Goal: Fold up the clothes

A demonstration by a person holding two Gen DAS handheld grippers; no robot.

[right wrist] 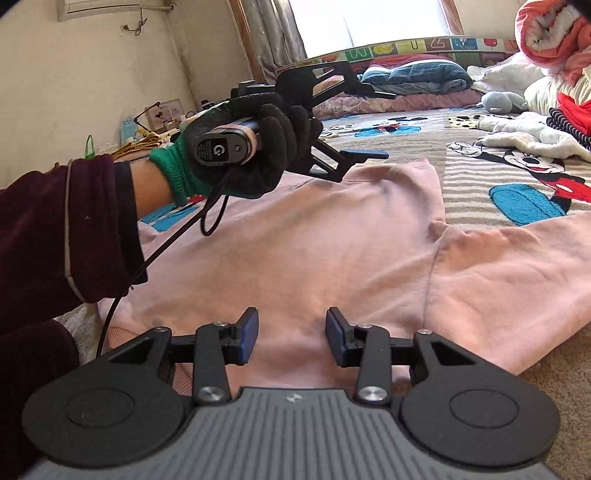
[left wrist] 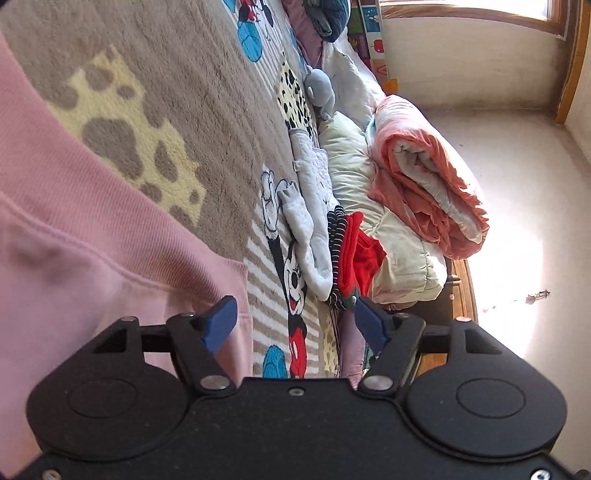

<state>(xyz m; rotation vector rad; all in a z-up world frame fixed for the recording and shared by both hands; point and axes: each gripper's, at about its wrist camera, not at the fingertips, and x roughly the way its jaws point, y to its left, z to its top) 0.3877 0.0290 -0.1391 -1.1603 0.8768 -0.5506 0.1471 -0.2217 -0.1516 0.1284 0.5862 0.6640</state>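
A pink sweatshirt (right wrist: 314, 243) lies spread flat on a cartoon-print blanket (right wrist: 517, 173); it also fills the left of the left wrist view (left wrist: 74, 229). My right gripper (right wrist: 291, 334) is open and empty, low over the sweatshirt's near edge. My left gripper (left wrist: 295, 321) is open and empty, just above the sweatshirt's ribbed hem (left wrist: 240, 295). In the right wrist view the left gripper (right wrist: 364, 122) is held in a gloved hand (right wrist: 255, 147) above the garment's far edge, one sleeve (right wrist: 517, 266) stretching right.
A pile of white, striped and red clothes (left wrist: 332, 243) lies on the blanket beyond the sweatshirt. Rolled orange and cream quilts (left wrist: 424, 173), pillows and a grey plush toy (left wrist: 319, 88) line the bed's edge. A wall and window (right wrist: 369, 22) stand behind.
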